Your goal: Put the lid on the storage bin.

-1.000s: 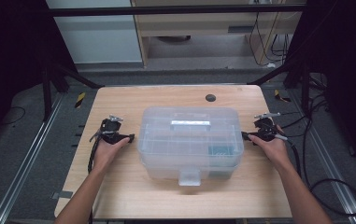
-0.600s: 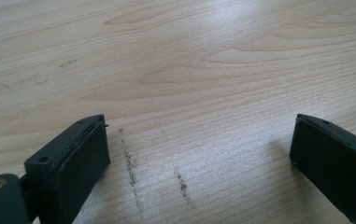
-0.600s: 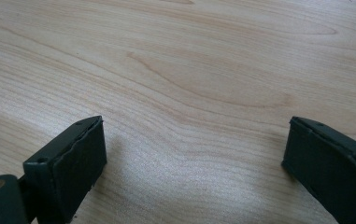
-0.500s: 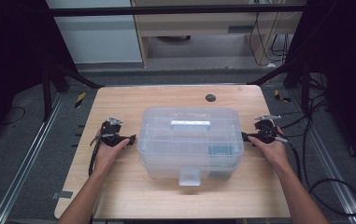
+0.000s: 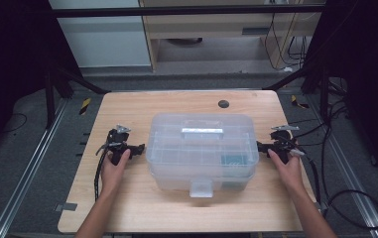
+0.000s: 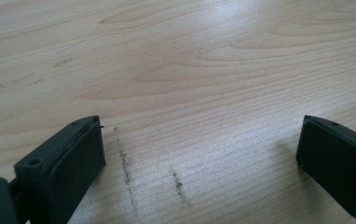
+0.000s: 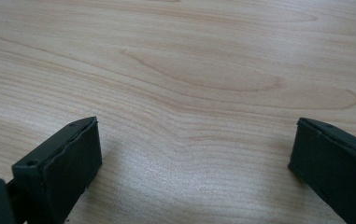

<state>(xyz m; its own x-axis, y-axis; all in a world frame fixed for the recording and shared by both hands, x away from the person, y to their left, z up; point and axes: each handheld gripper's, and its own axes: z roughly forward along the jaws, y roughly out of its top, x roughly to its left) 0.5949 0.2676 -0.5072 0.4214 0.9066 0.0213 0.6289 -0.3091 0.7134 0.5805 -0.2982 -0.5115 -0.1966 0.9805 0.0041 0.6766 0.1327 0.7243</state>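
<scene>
- We rest our left gripper and right gripper flanking the box, ready to work on it.
- Left jaws have just been opening; both stand wide with only table between.

Table: light wood, smooth, slight sheen, a few dark scuff marks in the grain; storage box: translucent plastic, glossy, frosted lid handle; left gripper and right gripper: jaws of black matt plastic, pad faces faintly rough; floor: grey, dull.
</scene>
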